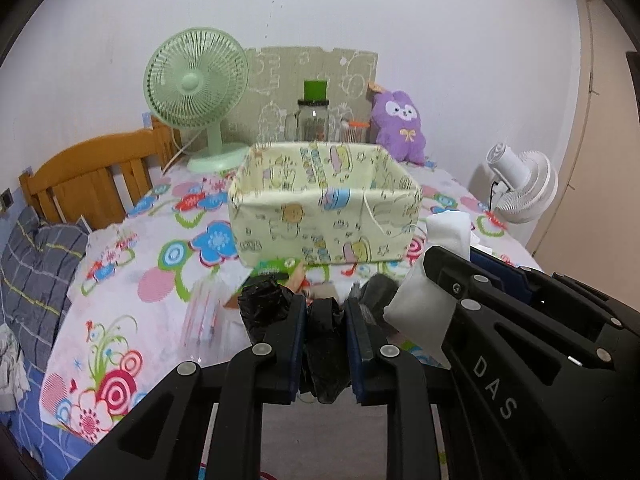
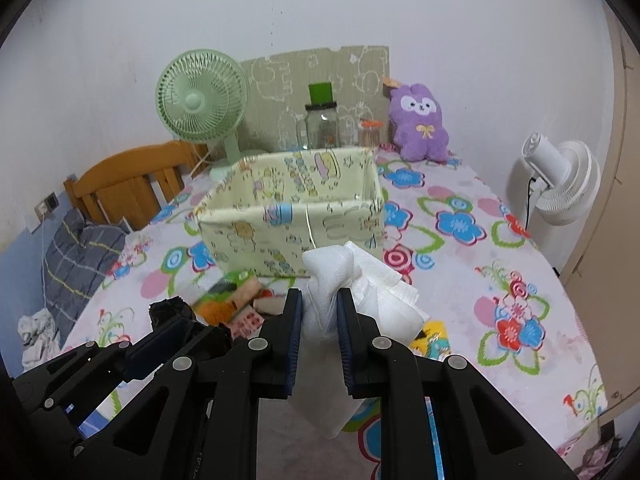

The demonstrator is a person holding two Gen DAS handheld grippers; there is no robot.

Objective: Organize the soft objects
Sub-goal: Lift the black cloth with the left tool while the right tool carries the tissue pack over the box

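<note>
The left gripper point(image 1: 326, 320) has its jaws clenched on a crumpled black plastic bag point(image 1: 264, 304), which bunches up past the left finger and hangs down between the two blue pads. Its neighbour, the right gripper point(image 2: 318, 312), is clamped on a white foam sheet point(image 2: 340, 280) folded into a thick wad; the foam rises above the fingertips and droops below them toward the camera. In the left wrist view the same white sheet point(image 1: 424, 300) shows at the right, pinched in the other tool, whose black arm carries the letters "DAS" in pale print. No other writing can be read.

Both held things hang above a flowered bedspread point(image 2: 500, 280) printed with blue, red and pink blooms. Straight ahead of both grippers stands an open fabric box point(image 1: 324, 216), pale yellow with cartoon drawings, its inside bare as far as the rim allows a look. Between the box and the grippers lie small packets and cartons point(image 2: 236, 300), too blurred to name; their print is not legible.

Behind the box are a green desk fan point(image 1: 196, 84), a glass jar point(image 1: 313, 120) with a green block on its lid, and a purple plush toy point(image 1: 400, 124) against a drawn-on cardboard panel point(image 1: 312, 68). A white fan point(image 2: 560, 180) stands off the bed at right, a wooden headboard point(image 1: 92, 176) at left.
</note>
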